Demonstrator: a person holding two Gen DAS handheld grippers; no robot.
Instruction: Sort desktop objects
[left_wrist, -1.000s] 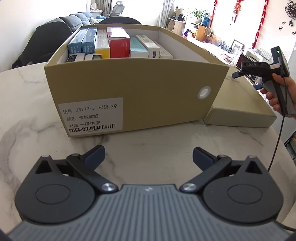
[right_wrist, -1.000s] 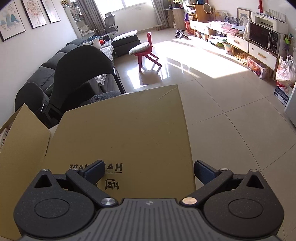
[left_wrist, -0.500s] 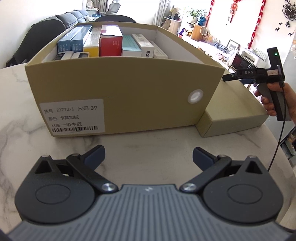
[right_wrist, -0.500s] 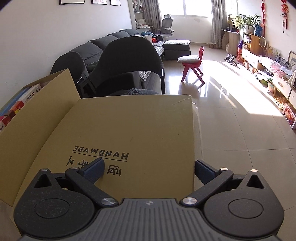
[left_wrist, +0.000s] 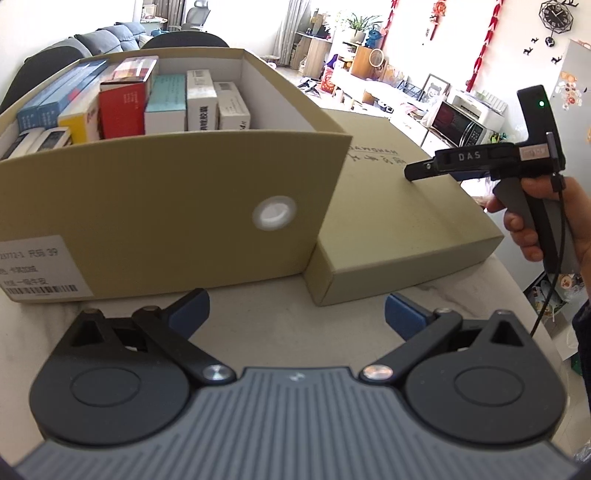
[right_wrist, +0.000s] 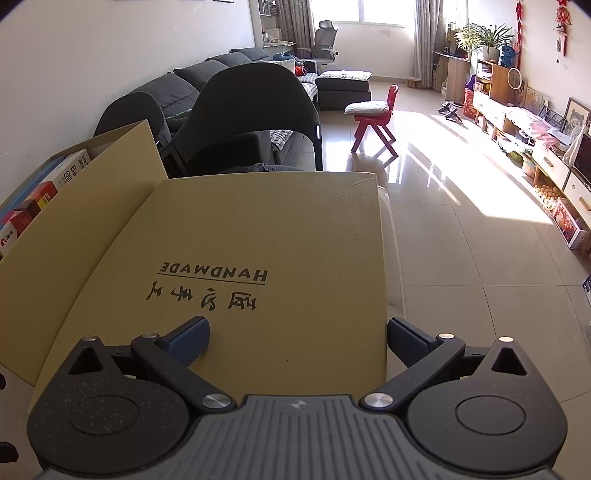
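An open tan shoebox (left_wrist: 177, 206) stands on the marble table, packed with several upright small boxes (left_wrist: 122, 107) in red, yellow, blue, teal and white. Its flat lid (left_wrist: 402, 229), printed HANDMADE, lies against the box's right side. My left gripper (left_wrist: 295, 310) is open and empty just above the table, facing the box's right front corner. A hand holds my right gripper (left_wrist: 413, 171) low over the lid's far right part. In the right wrist view that gripper (right_wrist: 297, 332) is open above the lid (right_wrist: 258, 236), with its right finger near the lid's right edge.
The table's rounded edge (left_wrist: 517, 280) runs just right of the lid, with tiled floor (right_wrist: 480, 295) beyond. Dark chairs (right_wrist: 243, 110) stand behind the table. A white label (left_wrist: 37, 269) marks the box front. The shoebox wall (right_wrist: 92, 192) rises left of the lid.
The left gripper has shifted right, from facing the box's labelled front to its right corner and the lid. The right gripper has turned left and come over the lid's printed middle.
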